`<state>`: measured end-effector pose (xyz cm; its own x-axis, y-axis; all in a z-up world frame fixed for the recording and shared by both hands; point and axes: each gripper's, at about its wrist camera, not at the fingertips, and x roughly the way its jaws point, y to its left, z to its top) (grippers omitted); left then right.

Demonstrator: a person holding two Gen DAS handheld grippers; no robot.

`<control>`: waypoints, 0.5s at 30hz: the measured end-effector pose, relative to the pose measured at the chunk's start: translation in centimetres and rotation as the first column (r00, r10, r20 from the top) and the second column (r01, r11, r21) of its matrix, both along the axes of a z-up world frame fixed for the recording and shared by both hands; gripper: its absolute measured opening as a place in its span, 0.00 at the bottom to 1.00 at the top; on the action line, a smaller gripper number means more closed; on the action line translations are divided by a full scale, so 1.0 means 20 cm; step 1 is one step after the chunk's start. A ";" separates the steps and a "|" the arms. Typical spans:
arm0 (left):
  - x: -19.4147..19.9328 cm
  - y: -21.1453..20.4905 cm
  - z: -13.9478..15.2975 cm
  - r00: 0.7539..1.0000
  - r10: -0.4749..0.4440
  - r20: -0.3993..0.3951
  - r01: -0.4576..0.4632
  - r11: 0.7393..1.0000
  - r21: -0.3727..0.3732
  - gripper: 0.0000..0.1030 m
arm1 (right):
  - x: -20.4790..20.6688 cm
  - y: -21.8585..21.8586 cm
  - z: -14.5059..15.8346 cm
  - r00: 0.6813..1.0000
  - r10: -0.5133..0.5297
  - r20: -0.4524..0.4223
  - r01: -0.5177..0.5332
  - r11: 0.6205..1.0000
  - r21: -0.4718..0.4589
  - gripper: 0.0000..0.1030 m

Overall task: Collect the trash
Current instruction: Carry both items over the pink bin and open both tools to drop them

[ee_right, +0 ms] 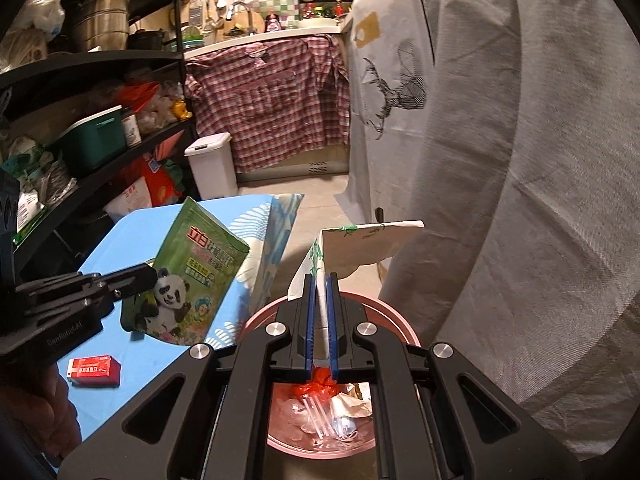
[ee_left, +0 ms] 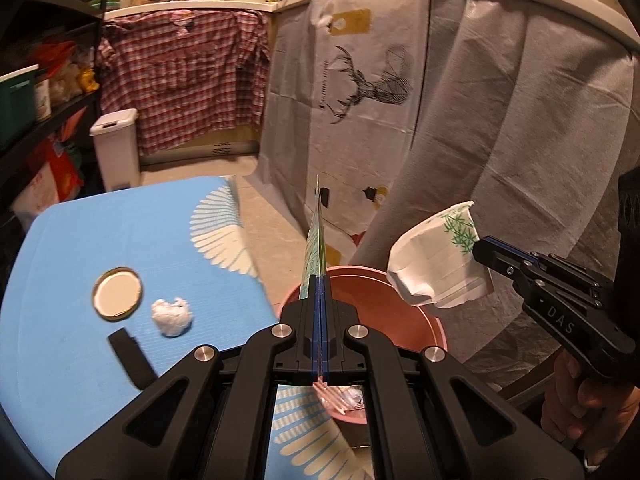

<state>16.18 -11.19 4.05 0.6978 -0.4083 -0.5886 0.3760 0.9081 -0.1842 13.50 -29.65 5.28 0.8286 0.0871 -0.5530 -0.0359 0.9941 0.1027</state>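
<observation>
A green pouch and a crushed paper cup are being clamped by the left gripper and right gripper, carried over the pink bin, lower centre, for dropping.

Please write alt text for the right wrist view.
The right gripper holds a crushed paper cup above a pink bin that already contains trash. At left, the left gripper holds a green panda pouch over a blue table.
</observation>
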 end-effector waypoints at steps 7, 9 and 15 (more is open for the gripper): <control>0.03 -0.08 -0.05 0.999 -0.038 -0.006 0.038 0.999 0.016 0.00 | 0.04 -0.02 -0.03 1.000 -0.017 -0.015 0.017 1.000 0.002 0.06; 0.05 -0.10 -0.05 0.999 -0.052 -0.011 0.052 0.999 0.012 0.00 | 0.07 -0.03 -0.04 0.999 -0.023 -0.025 0.023 1.000 0.008 0.06; 0.07 -0.17 -0.09 0.993 -0.111 -0.041 0.111 0.994 0.009 0.11 | 0.11 -0.04 -0.10 0.995 -0.061 -0.082 0.061 0.998 0.000 0.45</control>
<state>17.54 -14.54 2.30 0.6239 -0.4750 -0.6205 0.4669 0.8633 -0.1914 15.67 -30.53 3.27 0.7846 0.0392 -0.6188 0.0335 0.9939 0.1054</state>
